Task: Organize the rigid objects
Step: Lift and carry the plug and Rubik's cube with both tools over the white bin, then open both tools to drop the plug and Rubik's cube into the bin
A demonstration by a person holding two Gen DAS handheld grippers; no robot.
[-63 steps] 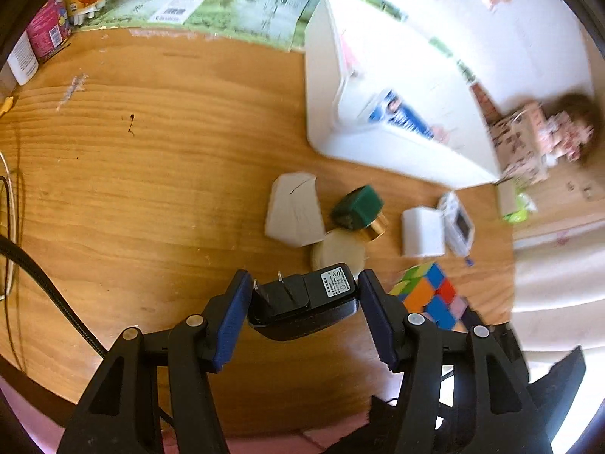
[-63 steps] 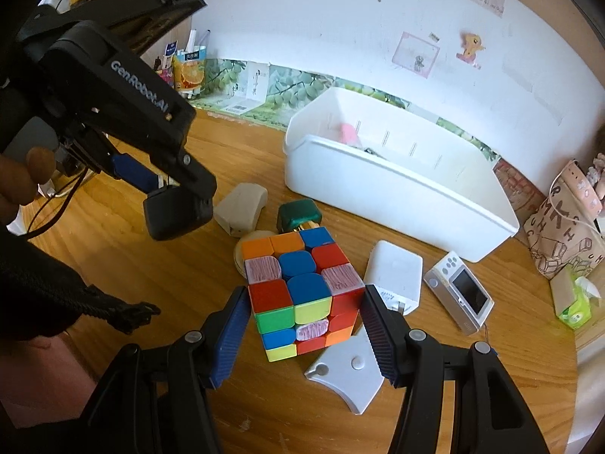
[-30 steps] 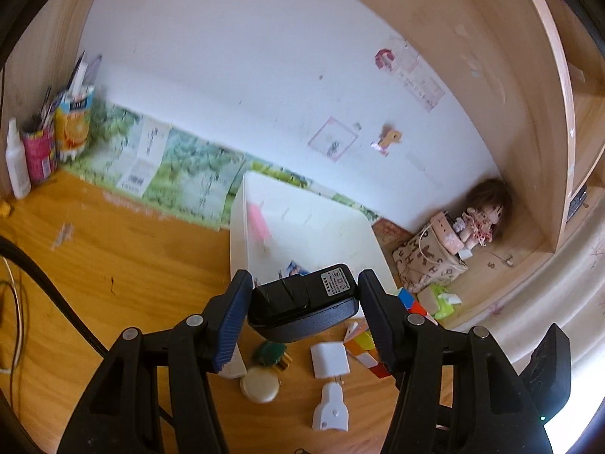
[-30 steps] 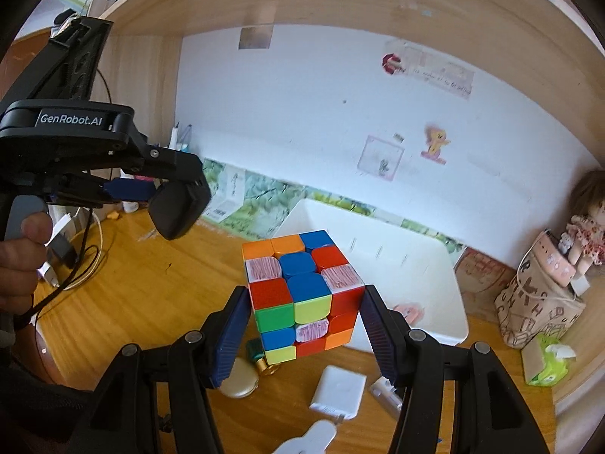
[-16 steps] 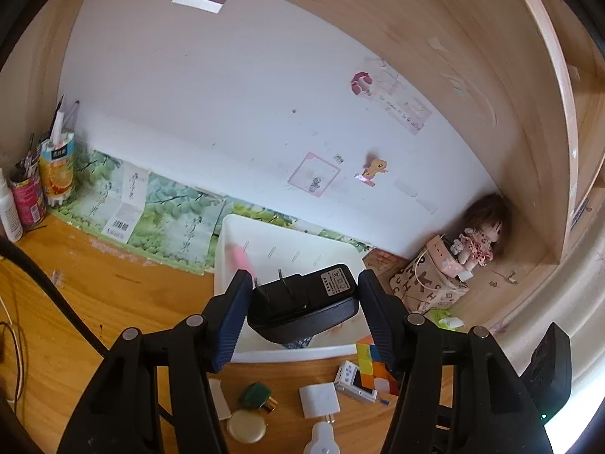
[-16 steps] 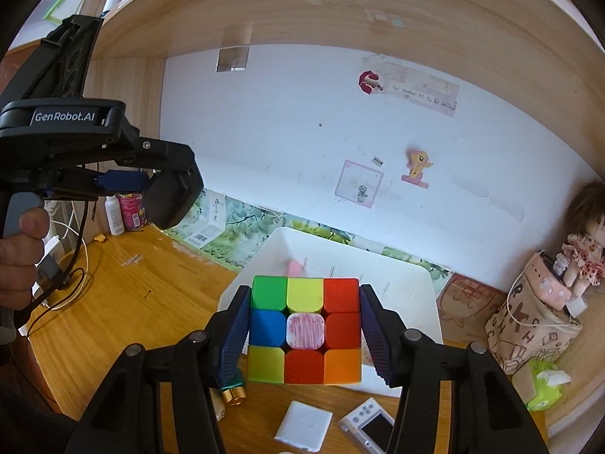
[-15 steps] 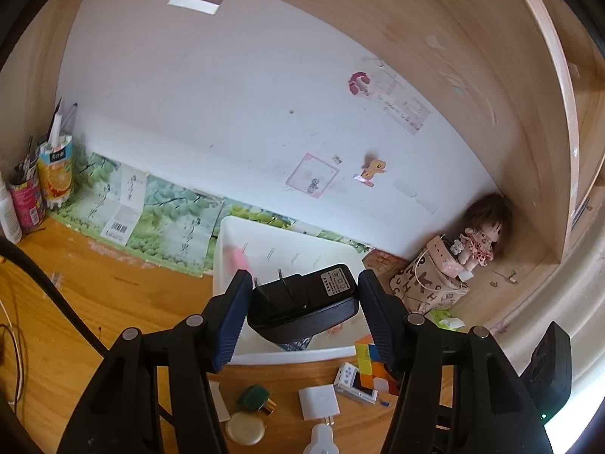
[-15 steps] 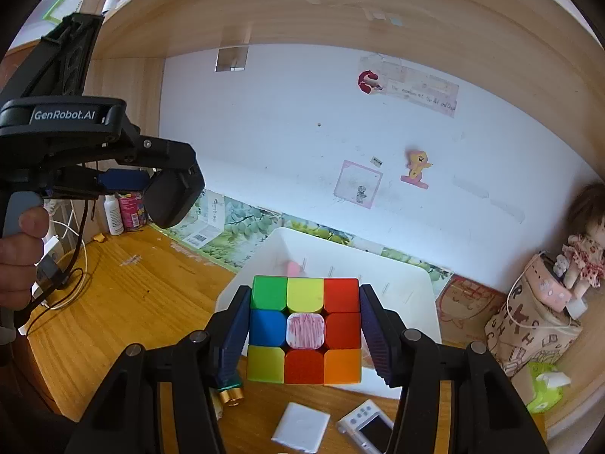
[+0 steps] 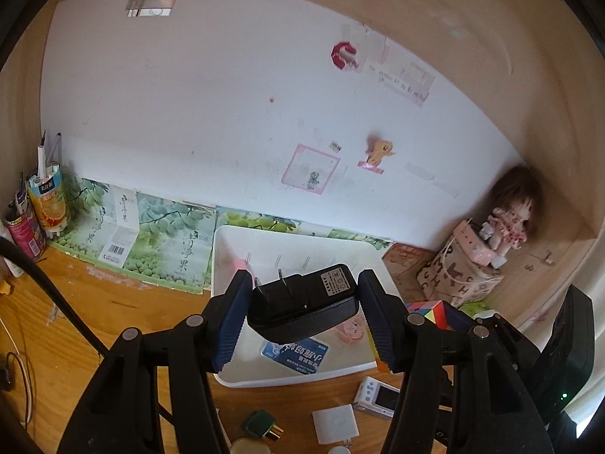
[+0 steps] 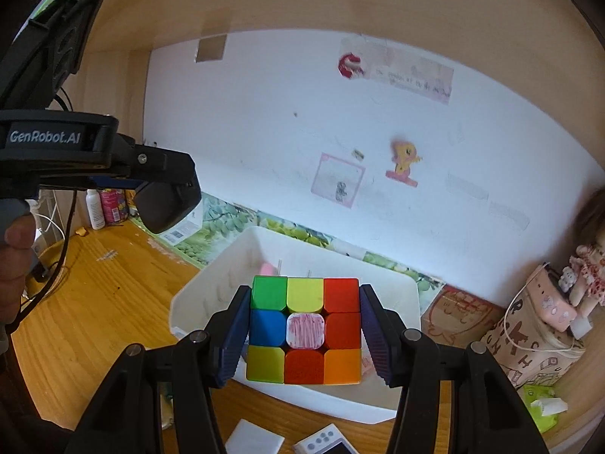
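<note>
Left gripper (image 9: pixel 304 317) squeezes a black plug adapter (image 9: pixel 302 308) lying sideways, prongs up-left; right gripper (image 10: pixel 304 335) squeezes a puzzle cube (image 10: pixel 303 331).

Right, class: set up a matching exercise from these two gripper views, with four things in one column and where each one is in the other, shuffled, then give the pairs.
Things:
1. black plastic plug adapter
2. multicoloured puzzle cube
3. blue printed packet
4. small white device with a screen

Places:
A. lying inside the white plastic bin
B. on the wooden desk, in front of the bin
C. held in the left hand-held gripper
D. held in the right hand-held gripper

Pairs: 1-C, 2-D, 3-A, 4-B
</note>
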